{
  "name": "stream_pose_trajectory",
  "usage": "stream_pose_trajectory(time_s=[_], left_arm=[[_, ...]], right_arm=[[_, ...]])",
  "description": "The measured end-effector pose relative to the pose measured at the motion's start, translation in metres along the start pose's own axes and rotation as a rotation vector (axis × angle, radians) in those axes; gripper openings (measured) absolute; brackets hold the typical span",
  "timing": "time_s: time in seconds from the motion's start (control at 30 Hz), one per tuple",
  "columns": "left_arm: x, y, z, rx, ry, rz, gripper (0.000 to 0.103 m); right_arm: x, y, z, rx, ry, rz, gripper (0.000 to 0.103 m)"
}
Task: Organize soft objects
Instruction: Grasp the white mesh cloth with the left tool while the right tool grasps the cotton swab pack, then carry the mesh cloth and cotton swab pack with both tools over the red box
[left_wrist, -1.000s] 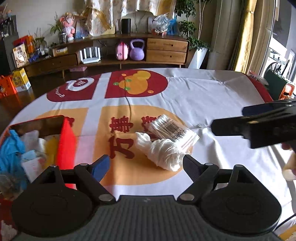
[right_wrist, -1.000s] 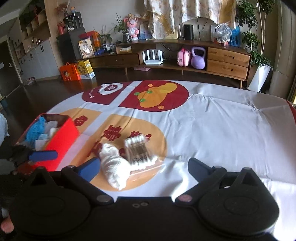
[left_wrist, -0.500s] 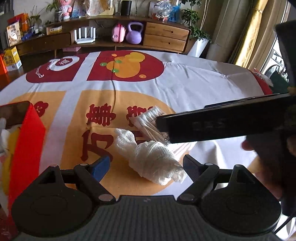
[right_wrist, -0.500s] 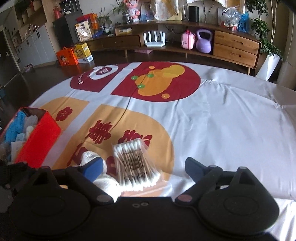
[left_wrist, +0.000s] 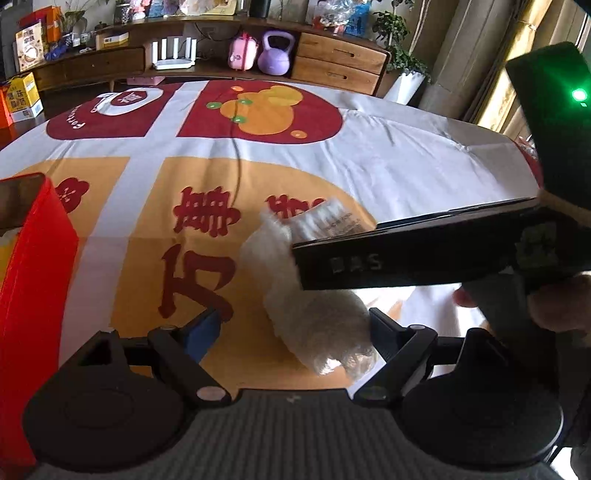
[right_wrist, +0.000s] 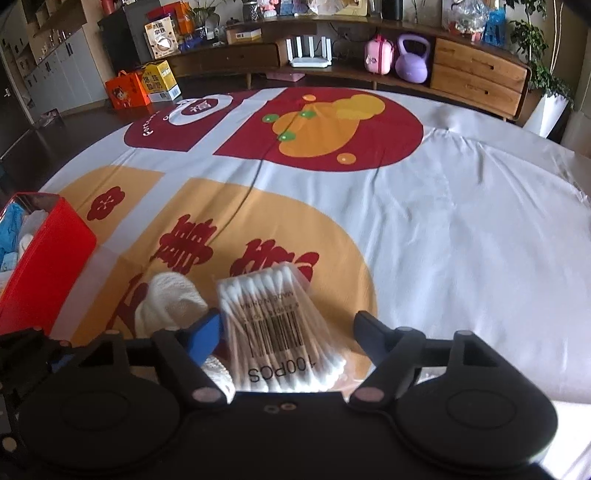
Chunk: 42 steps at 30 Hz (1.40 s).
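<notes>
A white gauze roll (left_wrist: 314, 314) lies on the patterned tablecloth, between the open fingers of my left gripper (left_wrist: 295, 332). A clear pack of cotton swabs (right_wrist: 280, 328) lies beside the roll (right_wrist: 170, 299) and sits between the open fingers of my right gripper (right_wrist: 291, 332). In the left wrist view the right gripper's black body (left_wrist: 424, 251) crosses over the swab pack (left_wrist: 325, 219) and hides most of it. A red box (right_wrist: 44, 266) holding soft items stands at the left; it also shows in the left wrist view (left_wrist: 29, 277).
The round table carries a red, orange and white cloth (right_wrist: 443, 229). A wooden sideboard (right_wrist: 480, 74) with a purple kettlebell (right_wrist: 412, 62) stands behind the table. Cartons (right_wrist: 147, 85) sit on the floor at the far left.
Both grippers have moved forward and down toward the table. The right gripper now straddles the swab pack, and the left gripper straddles the gauze roll. Nothing was taken hold of.
</notes>
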<state>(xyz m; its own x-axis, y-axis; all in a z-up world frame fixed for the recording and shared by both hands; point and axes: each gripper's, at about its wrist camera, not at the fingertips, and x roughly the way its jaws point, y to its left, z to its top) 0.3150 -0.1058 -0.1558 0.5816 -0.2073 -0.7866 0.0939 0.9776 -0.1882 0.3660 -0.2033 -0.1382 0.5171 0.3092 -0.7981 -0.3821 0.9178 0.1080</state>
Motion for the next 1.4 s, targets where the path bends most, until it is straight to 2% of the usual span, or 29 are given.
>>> stream_pose_trajectory(time_s=[0.07, 0.2, 0.3, 0.37, 0.57, 0.87, 1.4], left_arm=[[-0.001, 0.003, -0.001, 0.002, -0.013, 0.005, 0.075], [-0.003, 0.011, 0.001, -0.009, -0.021, 0.007, 0.049], [-0.004, 0.017, 0.002, -0.013, -0.021, -0.003, 0.042], [-0.006, 0.019, 0.002, -0.011, -0.023, 0.001, 0.04], [-0.014, 0.024, 0.0, -0.001, -0.024, 0.029, 0.037], [-0.044, 0.035, -0.006, -0.028, -0.044, 0.034, 0.037], [-0.138, 0.056, -0.021, -0.04, -0.122, 0.025, 0.037]], right_arm=[[0.0, 0.001, 0.0, -0.001, -0.008, -0.001, 0.071], [-0.002, 0.003, -0.001, -0.002, -0.021, -0.01, 0.056], [-0.004, 0.003, -0.002, 0.008, -0.023, -0.007, 0.046], [-0.005, 0.006, -0.003, 0.005, -0.027, -0.015, 0.04], [-0.017, 0.009, -0.006, 0.019, -0.039, -0.038, 0.034], [-0.057, 0.024, -0.021, 0.03, -0.058, -0.028, 0.034], [-0.145, 0.082, -0.037, 0.027, -0.136, 0.017, 0.034]])
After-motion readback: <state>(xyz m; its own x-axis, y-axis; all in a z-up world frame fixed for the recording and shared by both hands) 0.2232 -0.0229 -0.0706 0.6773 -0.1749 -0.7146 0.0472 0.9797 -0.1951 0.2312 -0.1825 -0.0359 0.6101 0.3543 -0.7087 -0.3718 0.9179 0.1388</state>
